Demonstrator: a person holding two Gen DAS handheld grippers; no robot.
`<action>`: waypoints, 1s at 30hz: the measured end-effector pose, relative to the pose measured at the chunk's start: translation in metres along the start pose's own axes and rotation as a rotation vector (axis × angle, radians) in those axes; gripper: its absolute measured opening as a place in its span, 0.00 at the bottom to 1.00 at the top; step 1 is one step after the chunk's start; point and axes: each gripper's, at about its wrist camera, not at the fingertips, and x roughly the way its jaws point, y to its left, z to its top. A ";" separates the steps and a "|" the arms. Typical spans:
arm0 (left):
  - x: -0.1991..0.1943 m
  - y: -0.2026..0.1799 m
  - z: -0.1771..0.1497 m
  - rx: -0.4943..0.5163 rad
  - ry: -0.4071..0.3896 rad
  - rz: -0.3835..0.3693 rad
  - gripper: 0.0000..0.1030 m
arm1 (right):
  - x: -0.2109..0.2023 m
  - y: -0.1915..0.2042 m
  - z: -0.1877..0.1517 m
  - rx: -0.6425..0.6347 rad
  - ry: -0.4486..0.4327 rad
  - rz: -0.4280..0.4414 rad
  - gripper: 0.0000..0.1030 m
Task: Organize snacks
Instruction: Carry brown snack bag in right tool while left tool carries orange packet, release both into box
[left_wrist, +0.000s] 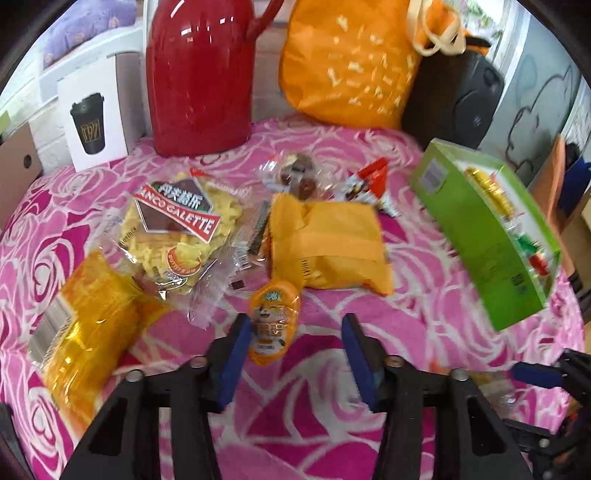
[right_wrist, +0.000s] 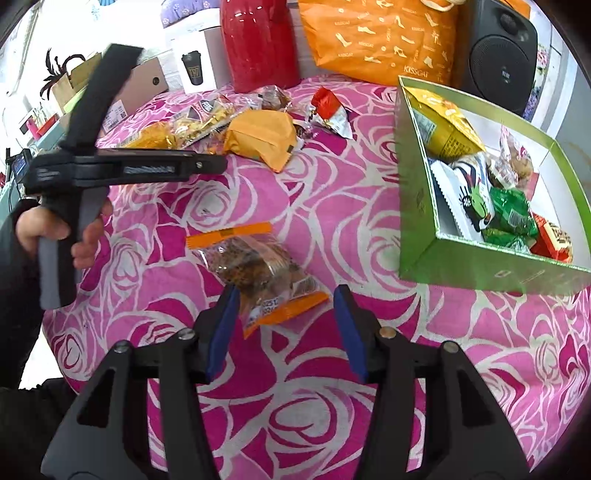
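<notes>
A counter (right_wrist: 332, 206) covered in a pink rose-patterned cloth holds scattered snacks. The green box (right_wrist: 491, 262), open on top, already contains several packets, partly hidden by its walls; their print is too small to read. To the left of the box lies a clear cookie packet (right_wrist: 258, 273) with orange ends, its lower end between the wide-open fingers of the right tool (right_wrist: 286, 328). Farther left of the box, the left tool (left_wrist: 295, 354) is also spread wide, a small orange packet (left_wrist: 273, 325) just beside its left finger. Beyond it lie a plain orange bag (left_wrist: 332, 243) and a packet reading "GALETTE" (left_wrist: 173, 225). Behind the box, an orange tote (right_wrist: 380, 37) reads "KISSCAT".
</notes>
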 end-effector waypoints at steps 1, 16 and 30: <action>0.004 0.002 -0.001 -0.004 0.004 0.011 0.34 | 0.002 -0.001 0.000 0.003 0.003 0.002 0.54; 0.000 0.007 0.001 -0.039 0.011 -0.031 0.26 | 0.031 0.012 0.007 -0.033 0.015 0.023 0.53; -0.079 -0.042 0.012 0.022 -0.131 -0.198 0.26 | -0.036 -0.010 0.009 0.054 -0.171 0.058 0.47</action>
